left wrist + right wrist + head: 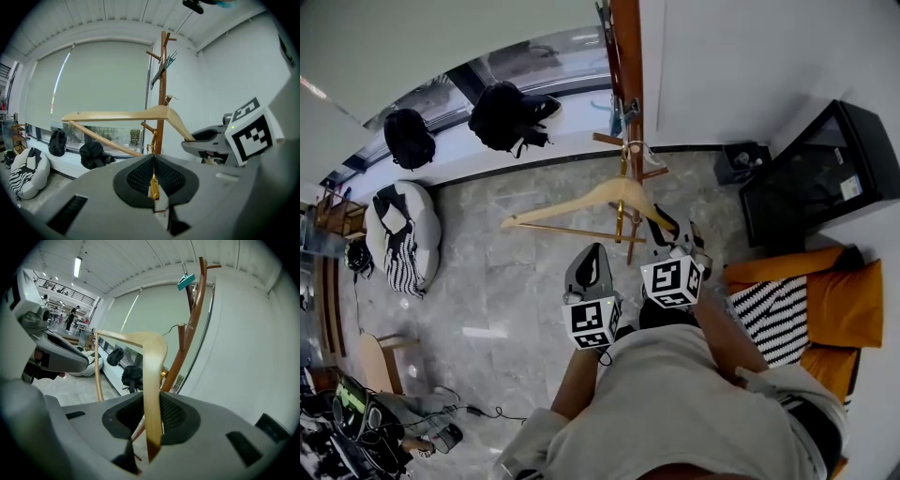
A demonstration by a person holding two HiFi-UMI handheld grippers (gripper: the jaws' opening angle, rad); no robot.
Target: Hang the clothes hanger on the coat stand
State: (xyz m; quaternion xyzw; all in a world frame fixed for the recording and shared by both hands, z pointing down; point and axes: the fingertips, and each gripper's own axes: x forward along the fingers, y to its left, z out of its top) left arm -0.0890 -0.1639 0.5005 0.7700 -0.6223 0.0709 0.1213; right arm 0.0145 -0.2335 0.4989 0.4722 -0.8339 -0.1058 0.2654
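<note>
Gold metal sits nipped between the jaws of my left gripper [153, 163]. It is the hook [153, 185] of the hanger [117, 115], a thin strip with the black pads pressed together on either side of it. My right gripper [152, 404] pinches pale wood: the end of one hanger arm stands upright between its pads, which close on its flat sides.

From that grip the wood rises toward 12 o'clock in the right gripper view, bends at the shoulder and runs off toward 10 o'clock. In the left gripper view the hanger spans the middle. Its peak is just at 12 o'clock above my jaws, its far arm reaches out to 9 o'clock, and its crossbar slants back down beneath.

The hanger is held up in both grippers right in front of the coat stand [628, 94], not on any peg. In the head view its peak lies just below the lower pegs, with the pole running on toward 12 o'clock. I cannot tell whether wood touches wood there. A teal clip [186, 281] hangs near the top of the stand.

Farther out in the head view, two black backpacks [511, 114] rest on the window ledge at 10 and 11 o'clock. A black-and-white beanbag [403, 234] lies at 9 o'clock, a black cabinet [825, 178] stands at 2 o'clock, and an orange sofa [844, 309] with a striped cushion [769, 319] is at 3 o'clock.
</note>
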